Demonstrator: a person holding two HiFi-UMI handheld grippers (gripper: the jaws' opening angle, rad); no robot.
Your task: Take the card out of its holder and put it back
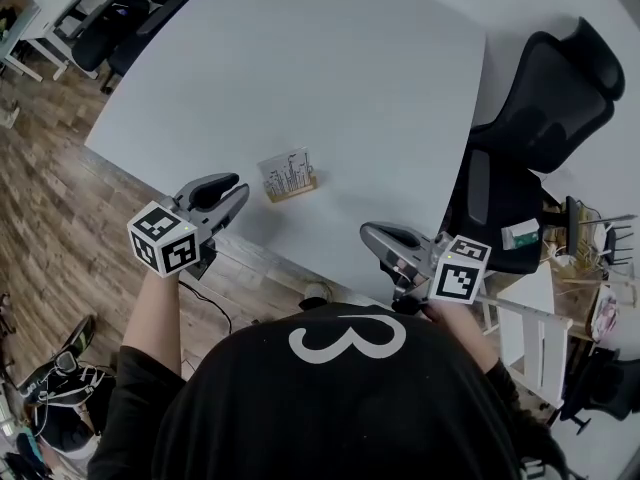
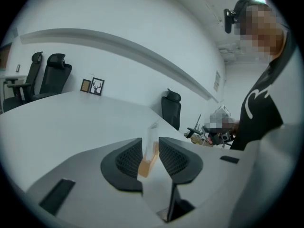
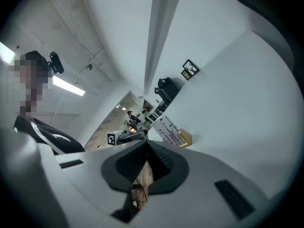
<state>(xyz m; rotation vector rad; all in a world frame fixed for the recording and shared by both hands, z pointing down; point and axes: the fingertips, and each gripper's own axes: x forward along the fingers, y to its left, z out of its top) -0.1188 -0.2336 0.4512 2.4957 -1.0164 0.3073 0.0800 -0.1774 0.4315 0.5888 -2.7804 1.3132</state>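
A white printed card (image 1: 284, 171) stands upright in a small wooden holder (image 1: 291, 190) on the white table (image 1: 330, 78), near its front edge. My left gripper (image 1: 240, 188) hovers just left of the holder with its jaws open and nothing between them. In the left gripper view the card (image 2: 153, 136) and holder (image 2: 148, 165) show through the gap of the left gripper (image 2: 149, 140), a little ahead of the fingertips. My right gripper (image 1: 366, 231) is at the table's edge, right of the holder, shut and empty. From the right gripper (image 3: 145, 144) the card (image 3: 168, 131) and holder (image 3: 184, 138) lie ahead.
A black office chair (image 1: 545, 98) stands close to the table's right side. More black chairs (image 1: 100, 28) are at the far left corner. A white rack (image 1: 540, 338) with small items sits at the right. Wooden floor (image 1: 50, 198) lies to the left.
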